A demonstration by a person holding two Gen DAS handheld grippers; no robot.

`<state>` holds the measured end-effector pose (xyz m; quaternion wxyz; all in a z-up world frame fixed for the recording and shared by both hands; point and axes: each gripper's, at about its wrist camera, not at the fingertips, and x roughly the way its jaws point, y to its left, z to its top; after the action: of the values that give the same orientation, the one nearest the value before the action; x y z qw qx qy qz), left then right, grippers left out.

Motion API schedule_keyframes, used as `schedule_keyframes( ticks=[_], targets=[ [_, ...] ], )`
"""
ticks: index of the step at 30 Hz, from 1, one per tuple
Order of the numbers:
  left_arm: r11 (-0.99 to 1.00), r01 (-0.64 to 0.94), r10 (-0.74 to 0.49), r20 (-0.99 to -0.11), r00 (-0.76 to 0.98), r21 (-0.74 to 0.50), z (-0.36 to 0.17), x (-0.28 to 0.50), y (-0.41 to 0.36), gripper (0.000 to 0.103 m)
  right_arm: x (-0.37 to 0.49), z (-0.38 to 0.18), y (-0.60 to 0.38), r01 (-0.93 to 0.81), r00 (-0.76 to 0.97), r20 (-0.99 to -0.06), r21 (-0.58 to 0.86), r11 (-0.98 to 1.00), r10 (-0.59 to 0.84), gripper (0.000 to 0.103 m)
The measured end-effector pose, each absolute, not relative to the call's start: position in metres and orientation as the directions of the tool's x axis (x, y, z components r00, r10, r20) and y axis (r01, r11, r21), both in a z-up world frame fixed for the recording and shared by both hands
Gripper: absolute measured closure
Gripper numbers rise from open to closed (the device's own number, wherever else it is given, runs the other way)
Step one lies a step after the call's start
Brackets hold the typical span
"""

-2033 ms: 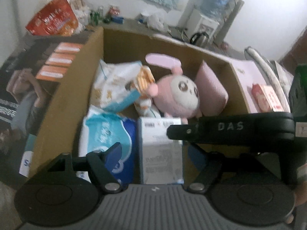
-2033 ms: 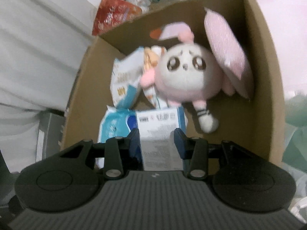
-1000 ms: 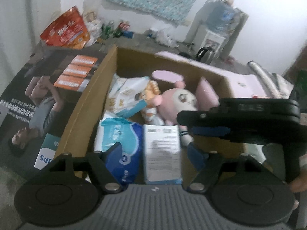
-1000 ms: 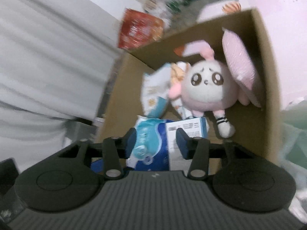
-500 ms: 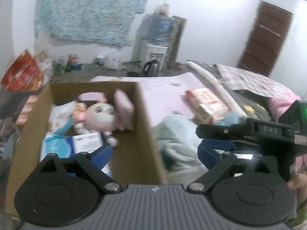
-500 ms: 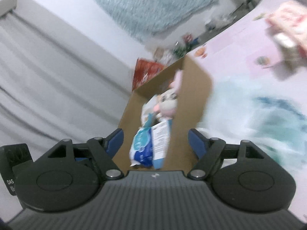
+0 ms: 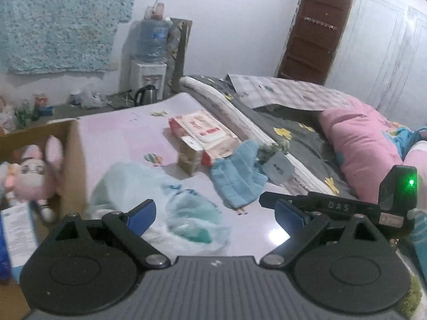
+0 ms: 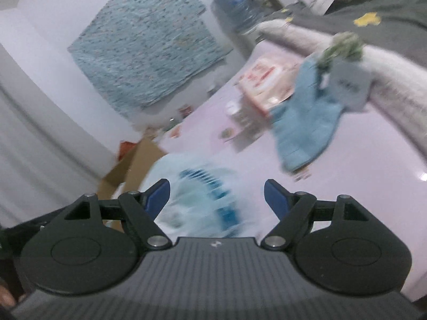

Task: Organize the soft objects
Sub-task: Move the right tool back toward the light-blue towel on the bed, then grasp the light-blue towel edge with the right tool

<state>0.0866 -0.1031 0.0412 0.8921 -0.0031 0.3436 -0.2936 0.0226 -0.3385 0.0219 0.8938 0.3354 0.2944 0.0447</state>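
Note:
A cardboard box point(image 7: 76, 160) at the left holds a pink plush rabbit point(image 7: 32, 176) and tissue packs. On the pink mat lie a crumpled pale plastic bag point(image 7: 170, 202), a blue cloth point(image 7: 237, 176) with a grey tag, and a pink wet-wipes pack point(image 7: 202, 130). My left gripper point(image 7: 214, 213) is open and empty above the bag. My right gripper point(image 8: 217, 194) is open and empty, above the bag point(image 8: 197, 194), with the blue cloth point(image 8: 304, 128) ahead to the right. The right gripper's body point(image 7: 333, 208) shows in the left wrist view.
A bed with grey bedding point(image 7: 280, 117) and a pink pillow point(image 7: 365, 144) lies to the right. A water dispenser point(image 7: 152, 61) and a kettle point(image 7: 145, 94) stand at the far wall. A brown door point(image 7: 312, 37) is at the back right.
Both grippers have risen out of the box and swung right, over the mat and the plastic bag. The right gripper's jaws opened wider; the box now sits at the left edge.

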Motion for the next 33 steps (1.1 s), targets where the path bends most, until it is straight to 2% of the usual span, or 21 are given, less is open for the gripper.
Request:
schedule_keyframes(
  ticks=[6,15,18,20,21,22,25,33],
  targets=[
    [0.857,0.462,-0.493,-0.625,0.606,-0.228,0.024,0.112,-0.123,0.008,0.068,0.001,-0.364,0.144,0.835,-0.523,0.504,0.851,0.169,0.027],
    [0.872,0.429,-0.475,-0.622,0.623,-0.237,0.017,0.129,-0.121,0.009,0.159,-0.038,-0.383,0.185,0.790,-0.611,0.313,0.932,0.049,0.047],
    [0.875,0.417,-0.474,-0.618,0.627,-0.247,0.016,0.132,-0.119,0.009,0.177,-0.046,-0.382,0.191,0.766,-0.642,0.268,0.944,0.027,0.058],
    [0.876,0.411,-0.473,-0.616,0.630,-0.252,0.016,0.132,-0.118,0.009,0.184,-0.053,-0.381,0.194,0.752,-0.659,0.249,0.949,0.019,0.078],
    [0.877,0.408,-0.472,-0.615,0.631,-0.254,0.016,0.133,-0.117,0.009,0.185,-0.055,-0.380,0.204,0.744,-0.669,0.245,0.948,0.012,0.083],
    [0.878,0.406,-0.471,-0.615,0.633,-0.256,0.016,0.133,-0.117,0.009,0.186,-0.059,-0.382,0.205,0.739,-0.673,0.260,0.943,0.025,0.089],
    [0.877,0.401,-0.474,-0.611,0.634,-0.265,0.016,0.130,-0.115,0.010,0.174,-0.056,-0.388,0.195,0.752,-0.651,0.374,0.907,0.107,0.093],
    [0.856,0.434,-0.509,-0.606,0.610,-0.282,0.013,0.108,-0.124,0.014,0.098,-0.051,-0.401,0.103,0.804,-0.463,0.727,0.679,0.374,0.094]
  ],
)
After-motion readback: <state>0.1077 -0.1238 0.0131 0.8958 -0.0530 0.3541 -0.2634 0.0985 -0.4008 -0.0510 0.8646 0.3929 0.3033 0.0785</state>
